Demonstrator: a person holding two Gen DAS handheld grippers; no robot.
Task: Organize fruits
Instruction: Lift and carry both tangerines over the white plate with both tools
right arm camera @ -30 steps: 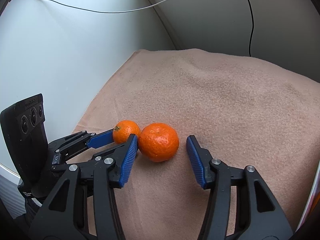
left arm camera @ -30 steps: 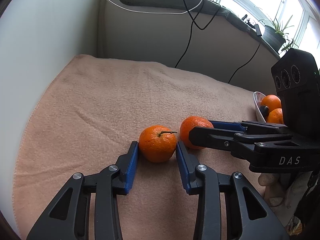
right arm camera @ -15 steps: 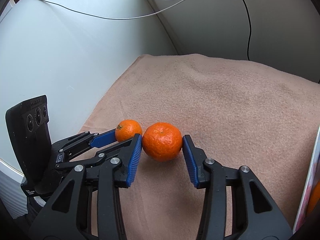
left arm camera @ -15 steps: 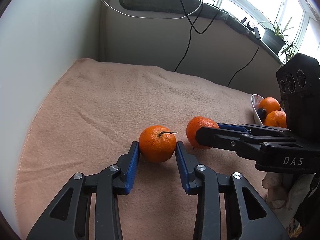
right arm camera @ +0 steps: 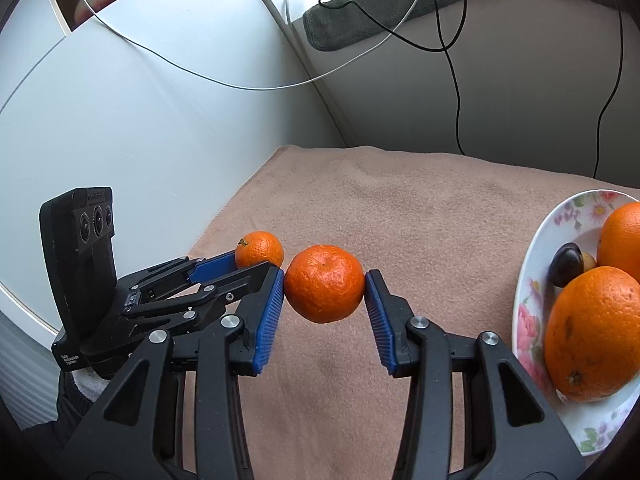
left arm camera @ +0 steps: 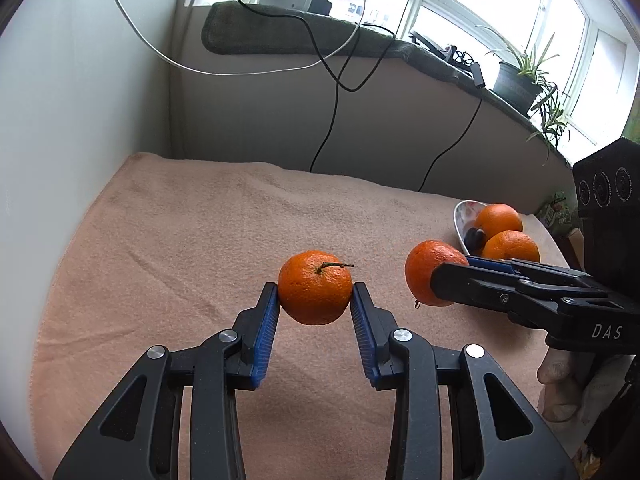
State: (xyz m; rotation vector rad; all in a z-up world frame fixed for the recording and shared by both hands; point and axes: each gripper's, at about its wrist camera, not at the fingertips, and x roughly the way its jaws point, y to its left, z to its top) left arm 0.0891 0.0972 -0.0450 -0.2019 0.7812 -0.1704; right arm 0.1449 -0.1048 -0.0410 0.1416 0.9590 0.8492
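Your left hand-held gripper (left arm camera: 315,298) is clamped on a stemmed mandarin (left arm camera: 315,287), and your right hand-held gripper (right arm camera: 325,288) is clamped on a second mandarin (right arm camera: 324,282); both fruits hang clear of the pink blanket (left arm camera: 240,232), presumably so you can carry them together to the plate (right arm camera: 532,280) on the right. The right view shows that flowered plate near, with two oranges (right arm camera: 592,332) and a dark fruit (right arm camera: 566,262). The left view shows it far off, plus the windowsill plant (left arm camera: 516,80).

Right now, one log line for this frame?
left tool: shut on stemmed mandarin | right tool: shut on second mandarin | plate: two oranges
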